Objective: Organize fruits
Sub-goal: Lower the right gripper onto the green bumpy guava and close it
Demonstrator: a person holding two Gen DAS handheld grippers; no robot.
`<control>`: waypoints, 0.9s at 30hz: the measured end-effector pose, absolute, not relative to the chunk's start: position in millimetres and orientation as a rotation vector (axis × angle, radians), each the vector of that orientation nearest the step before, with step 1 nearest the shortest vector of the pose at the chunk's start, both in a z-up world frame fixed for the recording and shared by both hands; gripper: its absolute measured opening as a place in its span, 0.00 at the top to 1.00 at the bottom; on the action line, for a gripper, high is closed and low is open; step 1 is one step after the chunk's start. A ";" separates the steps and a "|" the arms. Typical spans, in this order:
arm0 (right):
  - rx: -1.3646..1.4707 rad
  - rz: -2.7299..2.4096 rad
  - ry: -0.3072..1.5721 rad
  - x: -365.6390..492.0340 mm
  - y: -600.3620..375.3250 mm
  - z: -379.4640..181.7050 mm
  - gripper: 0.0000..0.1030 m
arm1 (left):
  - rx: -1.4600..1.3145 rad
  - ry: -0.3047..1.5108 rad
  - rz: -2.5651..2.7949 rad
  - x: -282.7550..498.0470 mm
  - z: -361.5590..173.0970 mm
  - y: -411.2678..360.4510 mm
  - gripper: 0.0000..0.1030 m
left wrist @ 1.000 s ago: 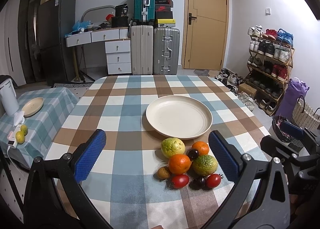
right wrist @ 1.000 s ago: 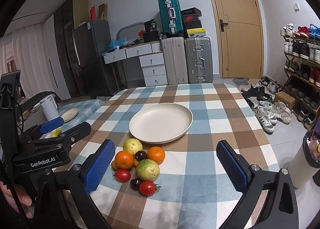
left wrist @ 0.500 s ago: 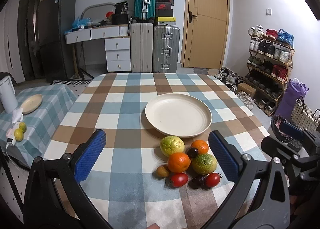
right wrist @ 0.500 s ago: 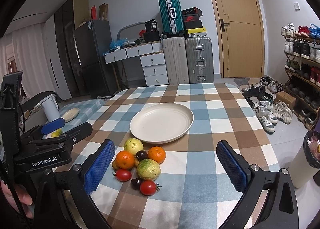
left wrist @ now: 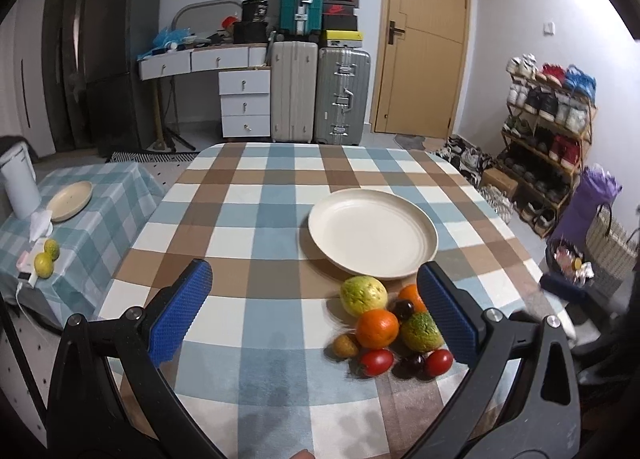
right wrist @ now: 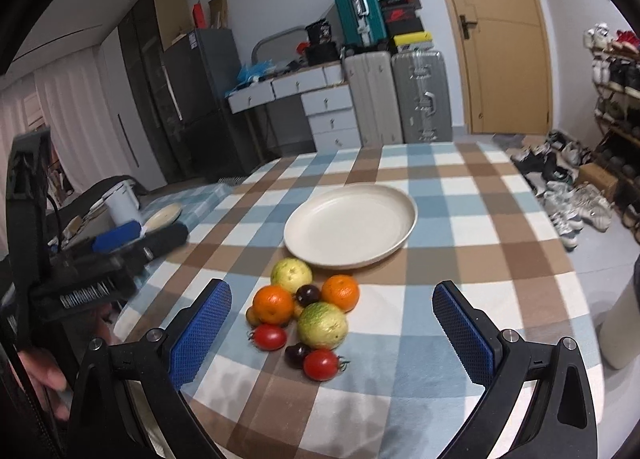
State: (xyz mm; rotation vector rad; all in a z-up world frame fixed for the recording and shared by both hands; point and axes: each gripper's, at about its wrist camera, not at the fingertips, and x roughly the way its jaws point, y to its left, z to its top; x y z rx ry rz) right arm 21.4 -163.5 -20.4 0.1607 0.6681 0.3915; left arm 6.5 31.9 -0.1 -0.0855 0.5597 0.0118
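Note:
A pile of fruit lies on the checked tablecloth just in front of an empty cream plate. It holds two oranges, a yellow-green guava, a greener guava, red tomatoes and dark plums. My right gripper is open and hangs above the pile, holding nothing. My left gripper is open too, with the fruit pile near its right finger and the plate beyond. The left gripper body shows at the left of the right wrist view.
A low side table on the left carries a small plate, a white kettle and two limes. Suitcases, drawers and a door stand behind the table. A shoe rack and bags line the right wall.
The left gripper has swung left, so the fruit and plate now sit toward its right finger. The right gripper has moved closer to the fruit pile. Both stay open.

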 end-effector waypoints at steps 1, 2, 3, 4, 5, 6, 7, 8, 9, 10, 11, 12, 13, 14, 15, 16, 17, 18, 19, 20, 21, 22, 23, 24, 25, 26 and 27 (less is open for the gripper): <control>0.160 0.401 0.681 24.1 -161.9 -23.6 0.00 | -0.094 0.562 0.015 7.5 2.1 35.4 0.01; 0.160 0.412 0.696 26.8 -160.1 -27.1 0.00 | -0.101 0.561 0.016 7.8 3.4 40.1 0.01; 0.163 0.424 0.711 29.8 -158.7 -30.7 0.00 | -0.105 0.560 0.028 8.5 5.1 44.0 0.01; 0.165 0.435 0.729 32.8 -156.7 -34.7 0.00 | -0.110 0.560 0.042 9.9 7.5 46.1 0.01; 0.166 0.441 0.742 35.1 -155.6 -37.5 0.00 | -0.121 0.559 0.055 9.9 9.1 50.2 0.01; 0.166 0.446 0.757 38.3 -153.8 -41.1 0.00 | -0.144 0.559 0.053 9.8 10.4 56.1 0.01; 0.167 0.453 0.770 41.5 -152.2 -44.8 0.00 | -0.161 0.559 0.052 9.5 12.8 60.2 0.01; 0.172 0.461 0.781 44.0 -150.9 -48.0 0.00 | -0.175 0.557 0.051 9.3 14.3 63.9 0.01; 0.176 0.469 0.793 47.5 -149.9 -52.0 0.00 | -0.181 0.556 0.050 9.0 15.3 65.7 0.01; 0.176 0.473 0.804 50.3 -148.4 -55.3 0.00 | -0.188 0.555 0.052 8.9 16.2 68.1 0.01; 0.174 0.474 0.816 53.2 -147.0 -58.9 0.00 | -0.192 0.556 0.049 9.1 16.7 68.8 0.01; 0.172 0.472 0.828 57.1 -145.8 -62.1 0.00 | -0.200 0.559 0.035 9.3 17.0 70.2 0.01; 0.170 0.473 0.839 60.4 -144.6 -65.8 0.00 | -0.202 0.562 0.030 10.0 17.5 69.9 0.01; 0.168 0.475 0.851 63.9 -143.4 -69.8 0.00 | -0.200 0.565 0.025 10.5 17.9 69.9 0.01; 0.167 0.475 0.861 66.9 -142.2 -73.1 0.01 | -0.200 0.566 0.020 10.7 18.3 69.2 0.01; 0.165 0.476 0.869 69.2 -141.4 -75.8 0.01 | -0.200 0.567 0.015 11.0 18.2 67.9 0.01; 0.161 0.478 0.881 71.8 -139.8 -79.2 0.03 | -0.201 0.569 0.009 11.1 18.3 66.7 0.01; 0.155 0.480 0.893 74.7 -138.0 -83.1 0.05 | -0.201 0.569 0.010 11.4 18.6 66.2 0.01; 0.149 0.479 0.907 77.3 -136.1 -86.6 0.06 | -0.202 0.570 0.018 11.6 18.1 65.6 0.01; 0.146 0.478 0.925 80.1 -134.2 -91.1 0.10 | -0.207 0.572 0.024 11.4 18.5 65.7 0.01; 0.148 0.483 0.937 82.7 -133.5 -94.8 0.15 | -0.220 0.573 0.021 11.3 19.1 67.0 0.01; 0.149 0.490 0.948 85.3 -133.1 -98.0 0.16 | -0.233 0.573 0.016 11.3 19.8 68.2 0.01; 0.147 0.489 0.960 87.6 -132.0 -101.3 0.17 | -0.237 0.573 0.015 11.0 19.2 68.9 0.01; 0.148 0.487 0.965 88.3 -131.8 -103.2 0.17 | -0.242 0.574 0.012 11.2 19.6 69.2 0.01; 0.154 0.489 0.969 89.7 -131.9 -105.1 0.17 | -0.244 0.577 0.008 11.6 19.8 68.9 0.01; 0.161 0.490 0.973 90.7 -131.6 -106.5 0.17 | -0.244 0.578 0.006 11.2 18.8 70.2 0.01; 0.168 0.489 0.976 91.7 -131.8 -107.5 0.17 | -0.244 0.580 0.003 11.5 18.7 69.8 0.01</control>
